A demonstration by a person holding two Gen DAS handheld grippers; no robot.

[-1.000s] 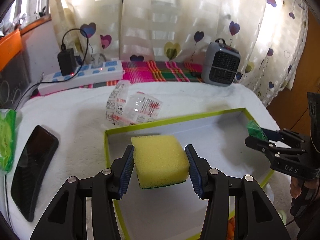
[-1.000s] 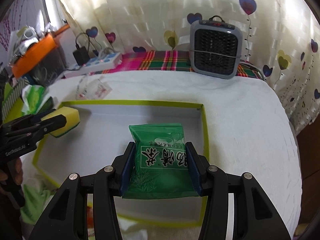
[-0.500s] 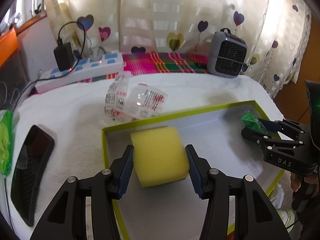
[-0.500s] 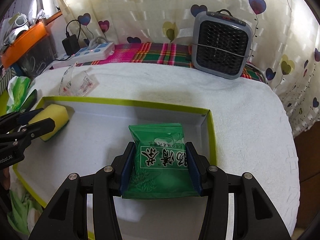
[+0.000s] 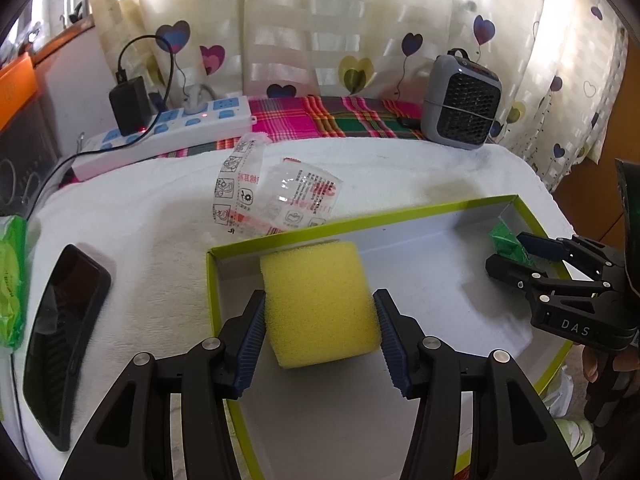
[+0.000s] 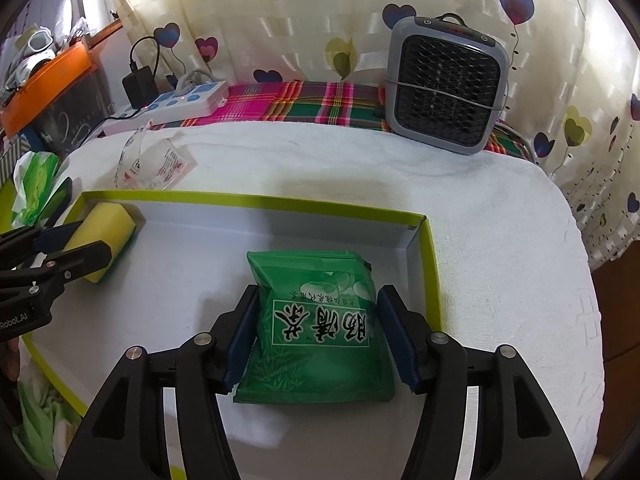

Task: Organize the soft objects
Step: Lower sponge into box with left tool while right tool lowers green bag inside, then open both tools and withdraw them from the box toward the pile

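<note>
- One yellow sponge (image 5: pixel 320 304), porous with rounded edges, lower centre, resting in the white tray (image 5: pixel 432 248).
- One glossy green packet (image 6: pixel 320 332), white label, lower centre in the tray's right corner.
- Left gripper (image 5: pixel 320 328): jaws just widened, right pad clear of sponge.
- Right gripper (image 6: pixel 316 336): jaws just widened, slack around packet.

The right hand-held gripper (image 6: pixel 316 336) had just been opening, its pads clear of the green packet (image 6: pixel 316 328) between them in the box (image 6: pixel 434 264). The left hand-held gripper (image 6: pixel 86 242) flanked a sponge (image 6: pixel 106 222).
</note>
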